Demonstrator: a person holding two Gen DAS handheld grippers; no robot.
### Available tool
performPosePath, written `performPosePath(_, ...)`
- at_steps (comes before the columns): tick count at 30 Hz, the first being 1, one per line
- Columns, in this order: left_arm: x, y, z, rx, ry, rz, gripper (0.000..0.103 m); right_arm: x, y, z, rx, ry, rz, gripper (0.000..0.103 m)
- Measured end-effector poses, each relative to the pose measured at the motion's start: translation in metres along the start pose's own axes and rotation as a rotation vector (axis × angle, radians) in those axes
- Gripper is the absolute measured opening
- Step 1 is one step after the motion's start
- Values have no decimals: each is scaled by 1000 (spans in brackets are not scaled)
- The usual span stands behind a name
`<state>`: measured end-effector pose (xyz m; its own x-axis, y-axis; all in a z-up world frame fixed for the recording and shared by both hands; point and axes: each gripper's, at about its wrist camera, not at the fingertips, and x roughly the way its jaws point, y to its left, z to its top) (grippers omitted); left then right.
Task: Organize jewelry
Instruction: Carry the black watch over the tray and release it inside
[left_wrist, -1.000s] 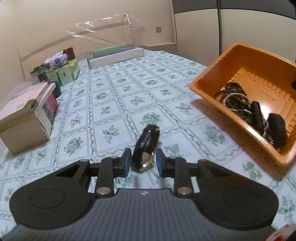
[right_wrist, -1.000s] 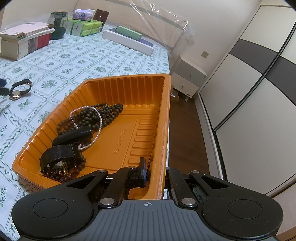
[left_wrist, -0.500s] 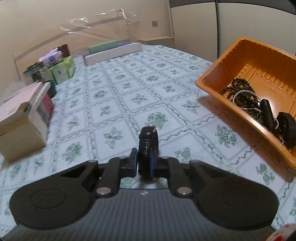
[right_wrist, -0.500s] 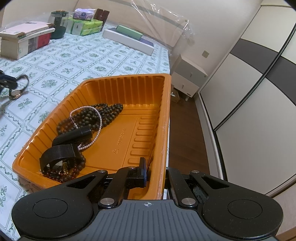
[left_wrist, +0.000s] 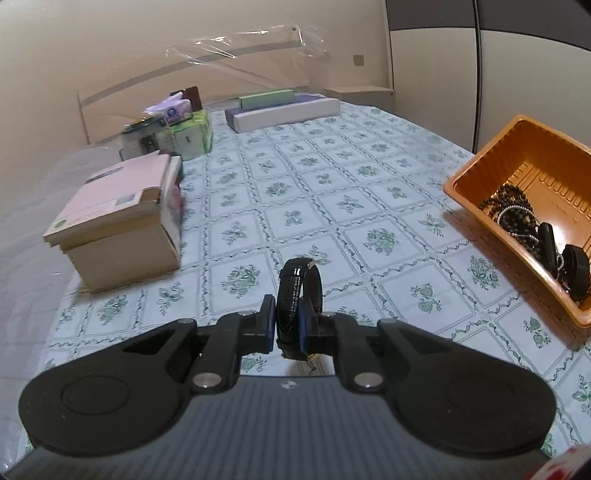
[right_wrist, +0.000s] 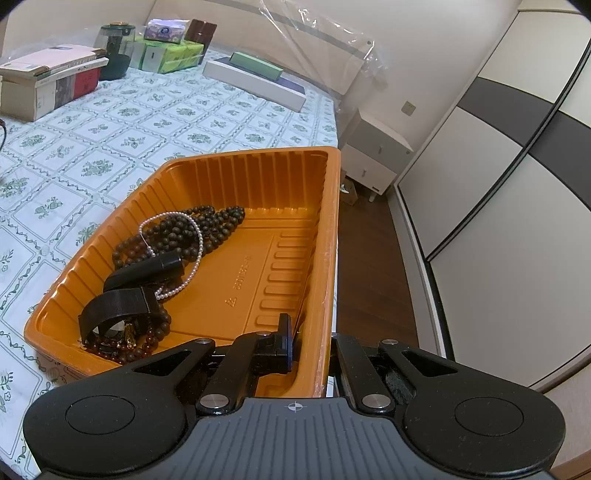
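Note:
My left gripper (left_wrist: 290, 319) is shut on a black-strapped wristwatch (left_wrist: 301, 286) and holds it upright above the floral tablecloth. An orange plastic tray (left_wrist: 476, 201) lies to its right, tilted up; in the right wrist view (right_wrist: 258, 162) it holds dark bead strings (right_wrist: 192, 229), a thin pearl strand (right_wrist: 197, 236) and black watches (right_wrist: 122, 301). My right gripper (right_wrist: 308, 347) is shut on the tray's near right wall, one finger inside and one outside.
A cardboard box with books (left_wrist: 122, 225) stands at the left. Green tissue packs (left_wrist: 188, 134) and long flat boxes (left_wrist: 280, 109) stand at the back. The table's right edge drops to a wooden floor (right_wrist: 369, 266) beside a wardrobe.
My left gripper closed on the watch and lifted it off the cloth, standing it upright. The right gripper and tray have stayed in place.

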<state>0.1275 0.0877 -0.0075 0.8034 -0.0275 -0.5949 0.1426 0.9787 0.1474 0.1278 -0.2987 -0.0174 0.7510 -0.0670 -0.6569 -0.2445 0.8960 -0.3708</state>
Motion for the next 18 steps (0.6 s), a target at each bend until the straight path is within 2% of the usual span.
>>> performPosePath(8, -10, -20, -2, -28, -9, -48, 11, 0, 1, 0, -1, 1, 0, 4)
performPosePath(18, -14, -90, 12, -16, -34, -244, 11, 0, 0, 0, -1, 0, 0, 4)
